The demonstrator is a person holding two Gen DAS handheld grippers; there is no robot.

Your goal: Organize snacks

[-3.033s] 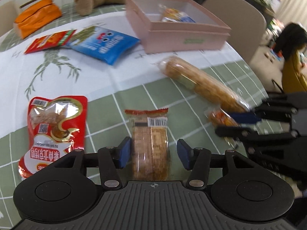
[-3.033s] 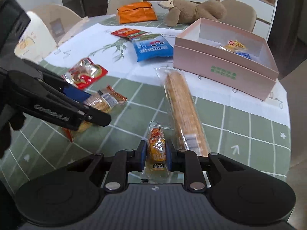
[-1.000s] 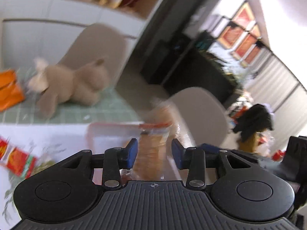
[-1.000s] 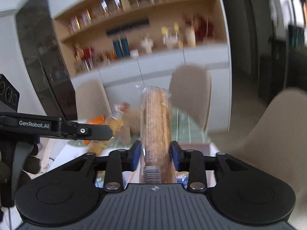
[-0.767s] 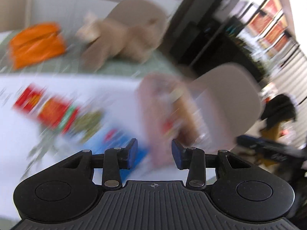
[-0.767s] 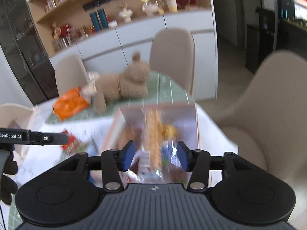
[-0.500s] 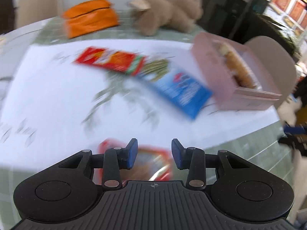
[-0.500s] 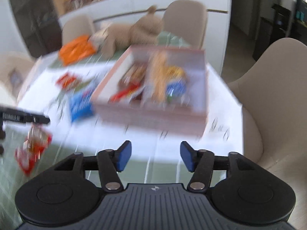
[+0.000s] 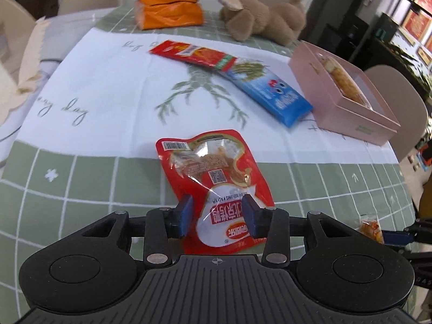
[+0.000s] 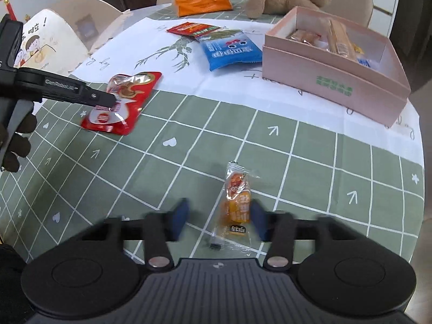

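1. Left tongs [image 9: 217, 220] released, blue pads either side of the near end of a red pouch [image 9: 213, 181] lying flat on the table [image 9: 81, 178]; pads not pressing it.
2. Right tongs [image 10: 218, 222] released too, spread wide over a small orange snack packet [image 10: 236, 202] lying alone on the green grid cloth, closer to the right pad.
3. Beyond the pouch, on the white printed cloth [image 9: 113, 86]: one long red packet [image 9: 193, 54] overlapping one blue packet [image 9: 270, 94], the blue one's far end just beside the pink box [image 9: 348, 110].
4. Pink box open on top near the table's right edge, holding several wrapped snacks, among them a long biscuit roll [image 10: 340, 39]; exact count inside cannot be told.
5. Far end of the table: one orange bag [image 9: 170, 13] and one plush toy [image 9: 264, 16], well apart from both tongs.
6. Four loose packets outside the box in all: red pouch, long red, blue, small orange.
7. Bare green cloth between the small packet and the box; beige chairs [image 9: 399, 102] just past the table's rim.
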